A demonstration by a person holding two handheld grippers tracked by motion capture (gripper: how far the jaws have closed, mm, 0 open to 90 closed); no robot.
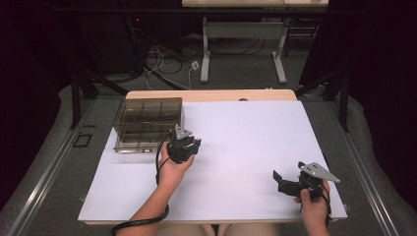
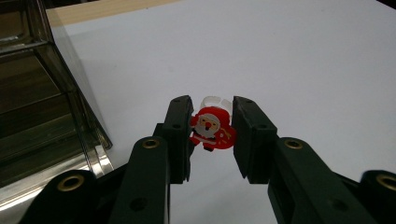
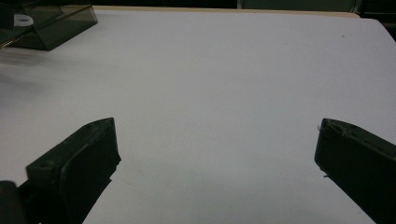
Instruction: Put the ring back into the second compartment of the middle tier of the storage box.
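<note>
Santa ring (image 2: 212, 128), red figure on a clear band, pinched between the jaws of the left gripper (image 2: 212, 135) and clear of the white table (image 2: 303, 60). Smoky compartment box (image 1: 147, 123) just beside, at the gripper's 10 o'clock. Right gripper (image 3: 217, 158) at 4 o'clock, well apart, jaws spread wide over bare table.

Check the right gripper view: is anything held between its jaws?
No, the right gripper stands with its jaws wide apart, and between them lies bare white table.
</note>
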